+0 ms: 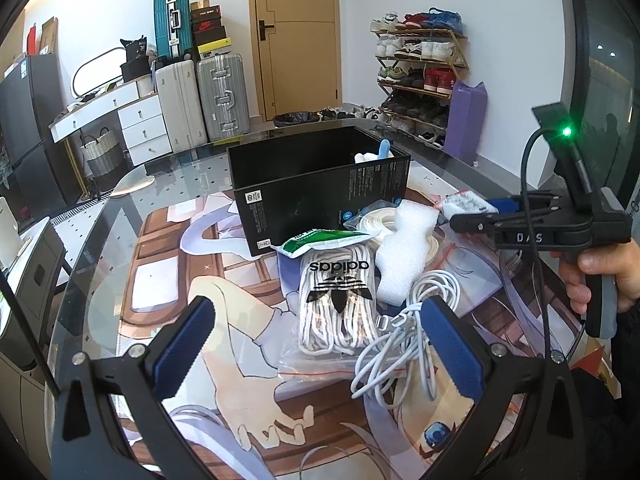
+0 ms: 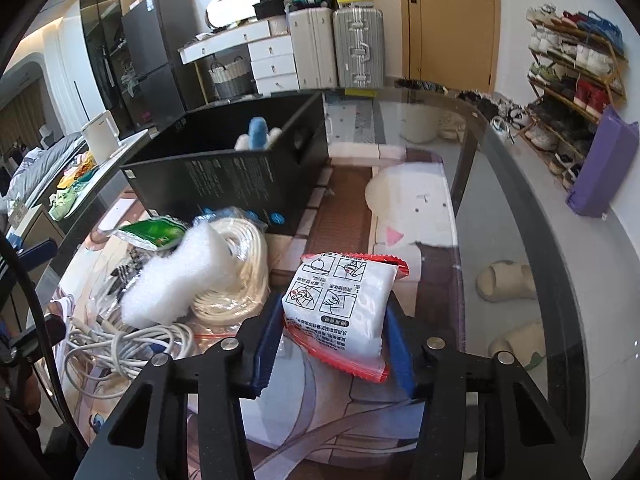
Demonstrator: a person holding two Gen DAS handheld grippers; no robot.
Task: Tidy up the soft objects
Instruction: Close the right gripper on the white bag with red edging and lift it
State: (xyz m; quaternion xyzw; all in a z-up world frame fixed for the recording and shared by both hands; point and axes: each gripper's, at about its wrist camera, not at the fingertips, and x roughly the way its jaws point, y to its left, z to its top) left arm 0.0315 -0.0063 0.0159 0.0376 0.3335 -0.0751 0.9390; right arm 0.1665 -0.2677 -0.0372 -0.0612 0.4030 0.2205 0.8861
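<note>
The right gripper point(image 2: 334, 332) clamps the red-edged white packet point(image 2: 344, 312) at 6 o'clock, just above the table point(image 2: 500, 184). Keep the squeeze gentle — lift clear, then carry toward the black box point(image 2: 224, 168) at 11 o'clock. The left gripper point(image 1: 316, 344) hangs open — holding nothing

We see only the top of the blue and white soft toy point(image 2: 256, 134) above the black box point(image 2: 224, 184) wall. The foam block point(image 2: 180, 276) covers part of the white rope coil point(image 2: 240, 276).
</note>
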